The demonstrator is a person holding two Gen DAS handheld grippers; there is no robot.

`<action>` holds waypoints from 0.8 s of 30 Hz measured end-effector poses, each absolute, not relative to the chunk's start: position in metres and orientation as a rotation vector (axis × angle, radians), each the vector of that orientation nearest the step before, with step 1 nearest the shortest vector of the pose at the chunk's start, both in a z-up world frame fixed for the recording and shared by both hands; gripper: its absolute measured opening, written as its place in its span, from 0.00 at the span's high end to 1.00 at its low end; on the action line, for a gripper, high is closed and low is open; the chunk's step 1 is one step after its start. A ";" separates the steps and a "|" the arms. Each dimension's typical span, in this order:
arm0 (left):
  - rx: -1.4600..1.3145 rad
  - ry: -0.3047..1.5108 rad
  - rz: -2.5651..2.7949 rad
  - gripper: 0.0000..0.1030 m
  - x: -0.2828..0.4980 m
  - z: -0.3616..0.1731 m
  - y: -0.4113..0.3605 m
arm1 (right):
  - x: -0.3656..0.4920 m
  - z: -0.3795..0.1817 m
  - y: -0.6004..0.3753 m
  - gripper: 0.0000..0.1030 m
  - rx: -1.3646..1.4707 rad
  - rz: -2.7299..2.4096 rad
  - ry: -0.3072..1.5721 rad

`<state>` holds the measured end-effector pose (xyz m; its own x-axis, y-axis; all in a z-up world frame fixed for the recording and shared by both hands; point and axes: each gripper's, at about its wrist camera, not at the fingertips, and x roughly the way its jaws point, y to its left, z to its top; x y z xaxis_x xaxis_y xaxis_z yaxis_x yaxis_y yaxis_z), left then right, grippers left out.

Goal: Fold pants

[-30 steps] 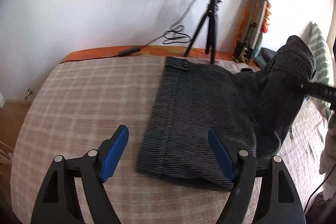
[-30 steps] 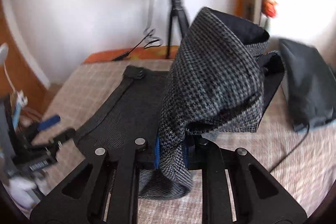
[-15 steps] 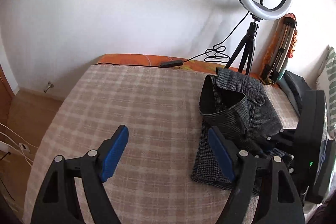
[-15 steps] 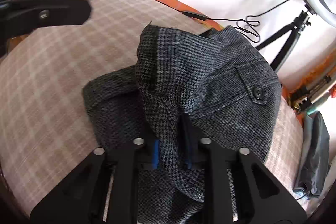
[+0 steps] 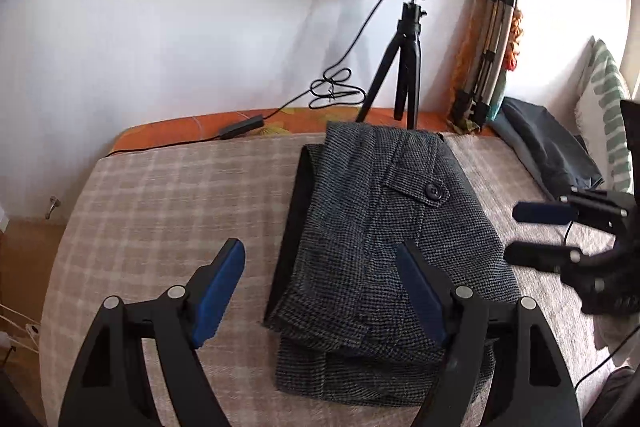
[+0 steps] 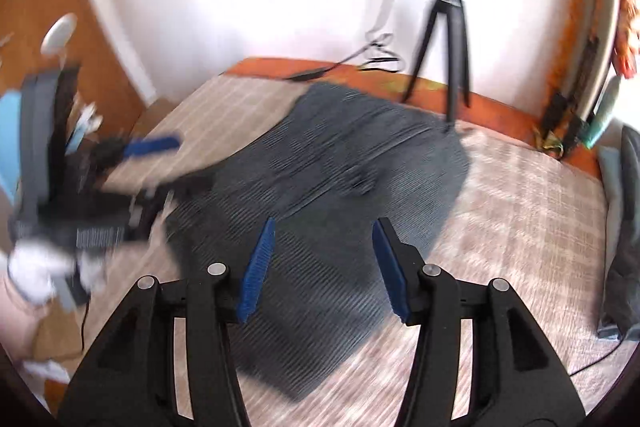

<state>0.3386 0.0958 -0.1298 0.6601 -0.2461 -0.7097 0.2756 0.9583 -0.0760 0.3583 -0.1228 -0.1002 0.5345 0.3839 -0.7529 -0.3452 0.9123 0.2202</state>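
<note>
The grey checked pants (image 5: 384, 251) lie folded in a rectangular stack on the checked bed cover (image 5: 160, 211), a button pocket flap on top. In the blurred right wrist view the pants (image 6: 340, 179) lie flat ahead of my fingers. My left gripper (image 5: 320, 291) is open and empty, just above the near edge of the pants. My right gripper (image 6: 322, 267) is open and empty above the pants; it also shows at the right of the left wrist view (image 5: 536, 231). The left gripper shows blurred at the left of the right wrist view (image 6: 132, 163).
A ring light on a black tripod (image 5: 408, 67) stands at the far bed edge with its cable (image 5: 336, 93). A folded stand (image 5: 484, 59) leans on the wall. A dark bag (image 5: 548, 147) and a striped pillow (image 5: 608, 123) lie at the right.
My right gripper has let go of the pants and pulled back to the right, open. The pants now lie flat in a folded stack. The left gripper stayed open.
</note>
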 end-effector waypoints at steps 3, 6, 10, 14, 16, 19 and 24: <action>0.060 0.838 -0.282 0.26 0.346 -0.145 0.089 | 0.398 -0.114 -0.125 0.46 0.078 0.413 0.940; 0.091 0.877 -0.250 0.26 0.347 -0.162 0.092 | 0.433 -0.140 -0.129 0.41 0.124 0.353 1.006; 0.065 0.934 -0.237 0.25 0.348 -0.180 0.108 | 0.447 -0.160 -0.140 0.39 0.175 0.316 1.033; -0.013 0.941 -0.254 0.25 0.344 -0.177 0.124 | 0.436 -0.154 -0.155 0.33 0.211 0.305 1.031; -0.074 0.942 -0.257 0.25 0.341 -0.173 0.132 | 0.430 -0.155 -0.165 0.25 0.241 0.309 1.034; -0.158 0.958 -0.284 0.25 0.330 -0.163 0.143 | 0.428 -0.166 -0.179 0.22 0.348 0.357 1.072; -0.282 1.040 -0.300 0.25 0.311 -0.159 0.153 | 0.424 -0.182 -0.193 0.22 0.481 0.411 1.105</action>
